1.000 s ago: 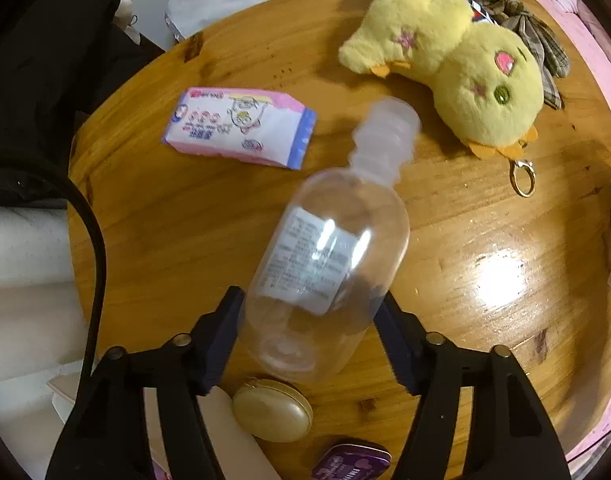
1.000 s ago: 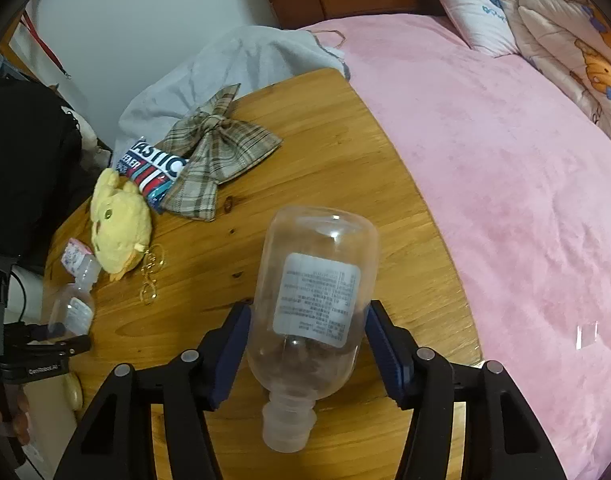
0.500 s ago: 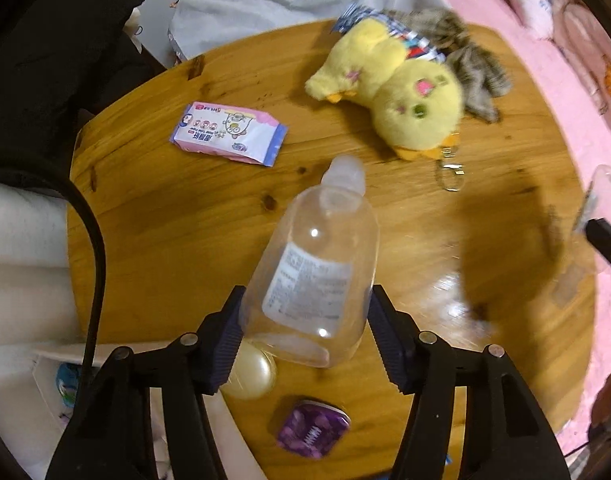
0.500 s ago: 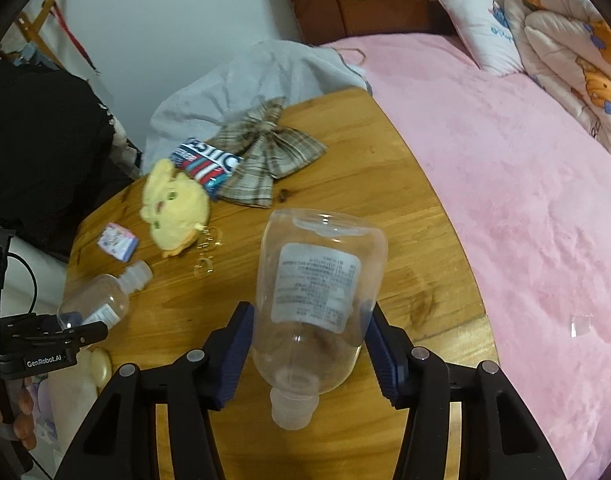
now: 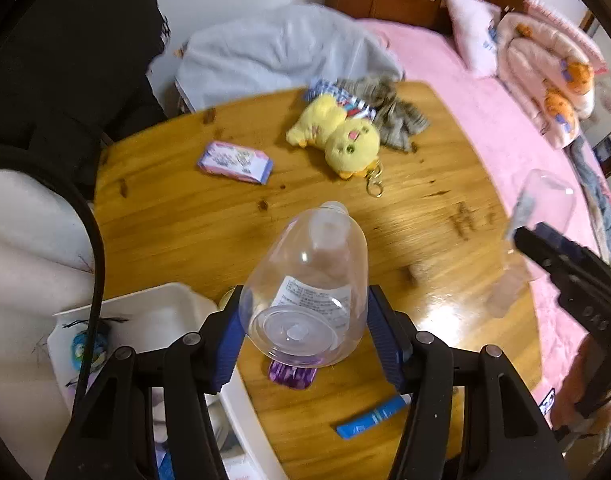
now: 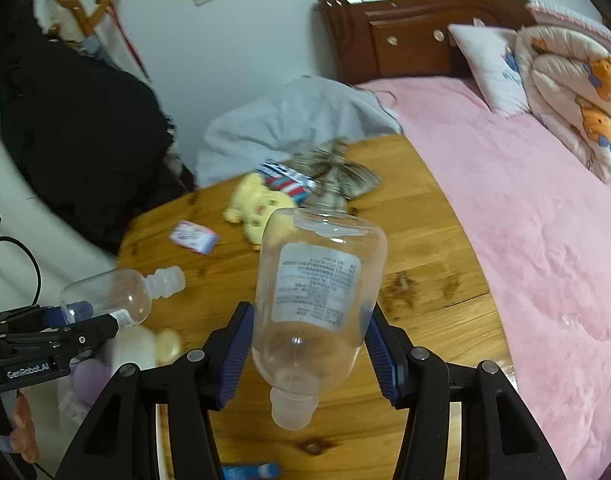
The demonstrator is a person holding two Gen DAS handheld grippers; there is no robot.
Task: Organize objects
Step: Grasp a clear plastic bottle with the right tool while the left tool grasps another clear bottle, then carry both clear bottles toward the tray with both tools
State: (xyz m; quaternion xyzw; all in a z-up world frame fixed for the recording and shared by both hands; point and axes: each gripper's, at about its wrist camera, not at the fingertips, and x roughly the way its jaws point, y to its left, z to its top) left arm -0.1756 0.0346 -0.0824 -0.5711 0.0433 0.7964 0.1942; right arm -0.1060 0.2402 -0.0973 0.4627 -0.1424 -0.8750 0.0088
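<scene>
My left gripper [image 5: 305, 330] is shut on a clear plastic bottle [image 5: 309, 292], its base toward the camera and its neck pointing away over the round wooden table [image 5: 177, 224]. My right gripper [image 6: 307, 350] is shut on a second clear bottle [image 6: 321, 296], held neck-down toward the camera. Each view shows the other tool: the right gripper [image 5: 545, 240] at the right edge with its bottle [image 5: 545, 204], the left gripper [image 6: 85, 320] at lower left with its bottle [image 6: 117, 296]. A white bin [image 5: 161, 316] sits under the left gripper, beside the table.
On the table lie a yellow plush chick [image 5: 337, 140], a plaid bow [image 5: 397, 120], a striped snack packet [image 5: 345, 98], a pink tissue pack [image 5: 235, 162], a purple tin [image 5: 291, 376] and a blue tube [image 5: 371, 420]. A pink bed [image 6: 525, 240] borders the table's right side.
Both grippers have risen and pulled back from the table, still holding their bottles. The left view has tilted up, now showing the white bin, the bed and the right gripper.
</scene>
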